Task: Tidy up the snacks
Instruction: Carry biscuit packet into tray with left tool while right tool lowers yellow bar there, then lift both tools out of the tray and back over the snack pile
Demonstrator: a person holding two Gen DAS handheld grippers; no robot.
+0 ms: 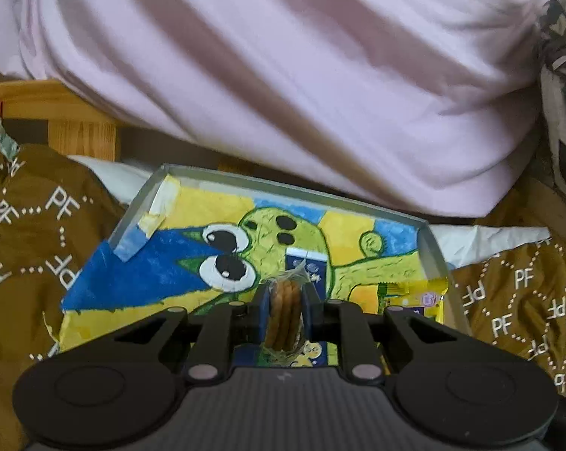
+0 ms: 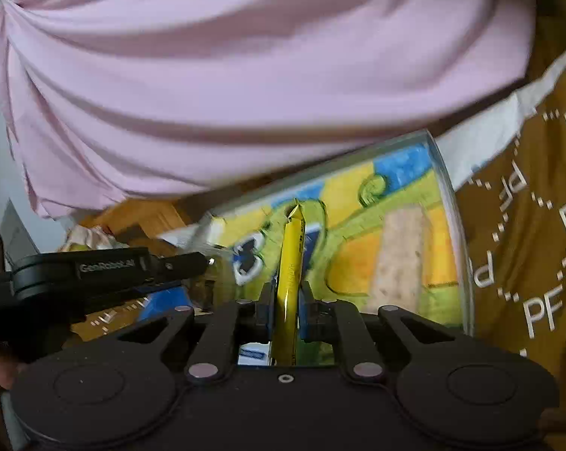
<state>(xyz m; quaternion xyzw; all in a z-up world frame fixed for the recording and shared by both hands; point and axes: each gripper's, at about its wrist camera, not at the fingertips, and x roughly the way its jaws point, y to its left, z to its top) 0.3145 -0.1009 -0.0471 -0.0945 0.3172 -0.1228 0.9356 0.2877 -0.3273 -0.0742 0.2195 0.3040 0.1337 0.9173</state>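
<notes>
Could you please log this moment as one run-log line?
left gripper: shut on cookie pack | right gripper: shut on yellow packet | both over painted tray

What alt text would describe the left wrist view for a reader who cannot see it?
The left gripper is shut on a clear packet of round biscuits, held above a shallow tray whose floor shows a painted green cartoon creature. Blue and yellow snack packets lie in the tray, with brown patterned fabric at both sides and pink cloth behind.

Both hand-held grippers (image 1: 286, 300) (image 2: 286, 300) clamped
</notes>
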